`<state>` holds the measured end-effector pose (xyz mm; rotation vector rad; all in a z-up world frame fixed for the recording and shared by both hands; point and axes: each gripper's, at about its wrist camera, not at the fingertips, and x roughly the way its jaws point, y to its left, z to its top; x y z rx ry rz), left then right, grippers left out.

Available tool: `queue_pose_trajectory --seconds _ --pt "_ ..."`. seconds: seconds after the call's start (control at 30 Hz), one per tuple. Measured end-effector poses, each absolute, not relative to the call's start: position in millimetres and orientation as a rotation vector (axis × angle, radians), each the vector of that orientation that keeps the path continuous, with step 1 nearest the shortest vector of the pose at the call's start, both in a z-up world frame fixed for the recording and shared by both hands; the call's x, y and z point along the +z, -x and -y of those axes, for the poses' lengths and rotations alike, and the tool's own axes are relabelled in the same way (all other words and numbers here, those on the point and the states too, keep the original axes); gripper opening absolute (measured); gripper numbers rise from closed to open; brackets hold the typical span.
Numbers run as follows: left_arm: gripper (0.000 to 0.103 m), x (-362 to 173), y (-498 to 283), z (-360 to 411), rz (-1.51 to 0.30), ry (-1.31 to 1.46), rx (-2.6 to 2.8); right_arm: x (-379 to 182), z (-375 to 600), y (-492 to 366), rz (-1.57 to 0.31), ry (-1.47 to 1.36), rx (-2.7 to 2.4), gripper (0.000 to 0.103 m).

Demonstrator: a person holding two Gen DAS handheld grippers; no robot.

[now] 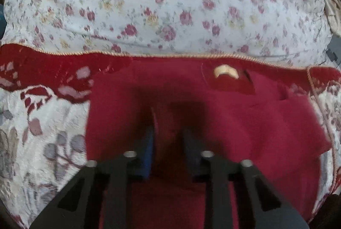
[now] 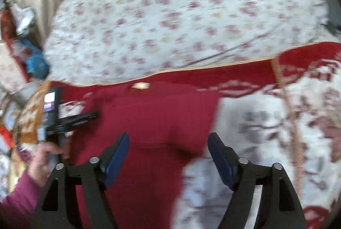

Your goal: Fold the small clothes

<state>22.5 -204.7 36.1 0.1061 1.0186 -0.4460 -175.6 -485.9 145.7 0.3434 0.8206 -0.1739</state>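
Right tongs point(image 2: 168, 156) gape; only here, left hand point(image 2: 45, 156).

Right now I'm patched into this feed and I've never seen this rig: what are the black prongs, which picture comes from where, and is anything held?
No robot arm here: a person holds one handheld gripper in each hand, each with a fisheye camera looking along its fingers. In the left wrist view, the left gripper has its fingers close together over the dark red garment; blur hides whether they pinch it. In the right wrist view, the right gripper is wide open above the same garment, holding nothing. The garment lies on a red-bordered patterned bedspread, with a floral quilt behind. The person's left hand shows at the left.
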Motion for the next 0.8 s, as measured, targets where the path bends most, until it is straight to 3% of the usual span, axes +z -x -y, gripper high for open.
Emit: queue_pose_trajectory --seconds 0.03,0.07,0.17,0.47,0.5,0.57,0.6,0.63,0.67,0.73,0.8 --pt "0.006 44.8 -23.5 196.9 -1.007 -0.059 -0.462 140.3 494.2 175.6 -0.836 -0.362 -0.196 0.081" --pt "0.005 55.7 -25.6 185.8 -0.992 -0.002 -0.471 134.8 500.0 174.7 -0.846 -0.384 -0.195 0.081" --pt "0.005 72.5 -32.3 160.4 -0.952 0.057 -0.425 122.4 505.0 167.5 -0.869 -0.424 -0.169 0.081" --pt "0.005 46.7 -40.1 156.1 -1.02 0.025 -0.353 78.9 505.9 107.9 -0.978 -0.568 -0.106 0.081" --pt "0.005 45.6 -38.7 158.3 -1.021 0.016 -0.357 67.0 506.5 100.2 -1.023 -0.584 -0.112 0.071" --pt "0.007 44.8 -36.3 161.7 -1.018 -0.008 -0.349 54.1 504.3 95.7 -1.078 -0.58 -0.103 0.027" --pt "0.01 43.9 -35.3 162.4 -1.019 -0.022 -0.342 59.3 500.9 98.3 -1.058 -0.535 -0.102 0.026" --pt "0.023 42.9 -35.5 162.3 -1.023 -0.025 -0.338 66.5 496.9 101.6 -1.04 -0.471 -0.113 0.025" --pt "0.045 41.8 -35.5 161.6 -1.028 -0.019 -0.339 73.3 493.7 105.7 -1.028 -0.405 -0.139 0.022" --pt "0.064 40.4 -34.1 161.3 -1.017 -0.013 -0.327 76.8 495.8 112.5 -1.022 -0.358 -0.205 0.017" --pt "0.064 37.8 -34.1 165.2 -1.012 -0.047 -0.302 67.1 500.5 113.1 -1.06 -0.349 -0.222 0.016"
